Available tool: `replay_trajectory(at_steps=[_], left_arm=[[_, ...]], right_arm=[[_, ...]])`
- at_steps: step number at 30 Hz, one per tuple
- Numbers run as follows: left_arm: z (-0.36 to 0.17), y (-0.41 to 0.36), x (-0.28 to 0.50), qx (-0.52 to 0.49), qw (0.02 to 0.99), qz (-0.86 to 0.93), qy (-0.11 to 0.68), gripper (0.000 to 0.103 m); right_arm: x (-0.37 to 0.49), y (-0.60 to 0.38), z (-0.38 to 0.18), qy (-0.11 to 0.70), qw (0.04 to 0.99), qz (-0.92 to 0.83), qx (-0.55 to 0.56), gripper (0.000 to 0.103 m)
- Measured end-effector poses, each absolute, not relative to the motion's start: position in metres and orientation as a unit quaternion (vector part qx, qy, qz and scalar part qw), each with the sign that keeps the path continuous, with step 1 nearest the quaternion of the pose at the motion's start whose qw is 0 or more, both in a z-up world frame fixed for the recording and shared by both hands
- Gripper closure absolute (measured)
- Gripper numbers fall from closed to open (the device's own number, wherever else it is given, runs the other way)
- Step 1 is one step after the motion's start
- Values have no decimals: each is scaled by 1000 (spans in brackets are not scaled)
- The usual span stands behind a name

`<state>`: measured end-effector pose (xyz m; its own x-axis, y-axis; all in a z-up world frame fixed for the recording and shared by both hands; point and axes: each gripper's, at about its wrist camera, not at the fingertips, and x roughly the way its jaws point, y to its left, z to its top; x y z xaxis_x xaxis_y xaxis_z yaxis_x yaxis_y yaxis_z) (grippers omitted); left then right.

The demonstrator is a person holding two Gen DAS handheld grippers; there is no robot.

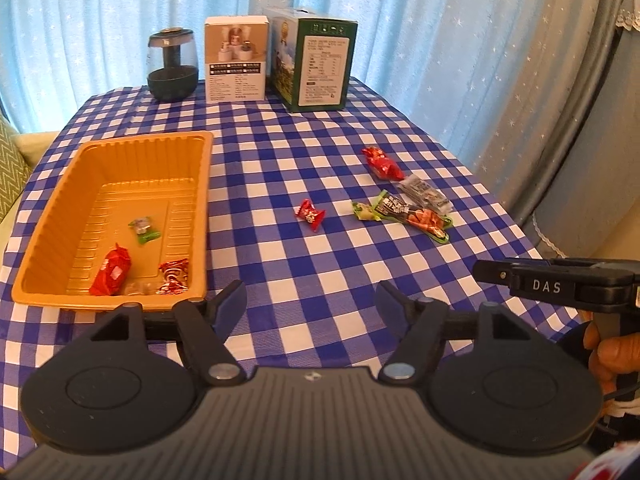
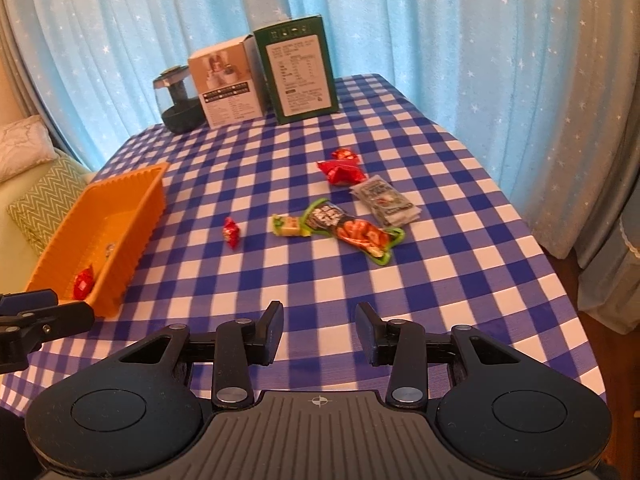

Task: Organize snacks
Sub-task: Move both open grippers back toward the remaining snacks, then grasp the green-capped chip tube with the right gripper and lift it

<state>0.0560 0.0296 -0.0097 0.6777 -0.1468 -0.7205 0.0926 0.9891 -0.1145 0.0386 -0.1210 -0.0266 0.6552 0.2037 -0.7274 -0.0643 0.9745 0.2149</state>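
Observation:
An orange tray [image 1: 200, 184] [image 2: 132, 216] sits at the table's left and holds a red packet [image 1: 111, 272], a green candy [image 1: 144, 230] and a red-silver candy [image 1: 173, 278]. Loose on the cloth lie a small red candy [image 1: 310, 214] [image 2: 231, 232], a yellow-green candy [image 1: 366, 210] [image 2: 289, 226], a long orange-green snack packet [image 1: 416, 214] [image 2: 352, 232], a grey packet [image 1: 424, 194] [image 2: 386, 200] and a red packet [image 1: 382, 163] [image 2: 342, 168]. My left gripper [image 1: 311, 300] is open and empty beside the tray's near corner. My right gripper [image 2: 320, 320] is open and empty, short of the loose snacks.
At the back of the checked table stand a dark glass jar [image 1: 172, 65] [image 2: 178, 100], a white box [image 1: 236, 58] [image 2: 226, 80] and a green box [image 1: 316, 62] [image 2: 298, 68]. Blue curtains hang behind. A cushion [image 2: 44, 196] lies to the left, off the table.

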Motion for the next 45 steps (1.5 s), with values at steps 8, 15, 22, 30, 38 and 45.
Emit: replay_trajectory(at_steps=[8,15,22,30,38,45], left_arm=[[-20,17,72,-21,912,-65,404,34],[-30,11,94,-16,912,-59,407,34],[-45,4,120,-15,910,-55,411,34],[-60,1,147,-21,908,-52,415,34],[-70,-1,158,-28,906,-57,420,34],[-76,0,165,-36,903,-58,424,34]], right_arm=[[56,-139,-33,402,909,81,72,62],[83,-149,-40,398,911,100,52,62],[115,-145,-52,399,905,144,17,62],[149,-139,-77,409,890,197,-28,62],[175,-135,-96,393,890,220,-66,63],[190,-131,-99,385,889,225,-102,63]])
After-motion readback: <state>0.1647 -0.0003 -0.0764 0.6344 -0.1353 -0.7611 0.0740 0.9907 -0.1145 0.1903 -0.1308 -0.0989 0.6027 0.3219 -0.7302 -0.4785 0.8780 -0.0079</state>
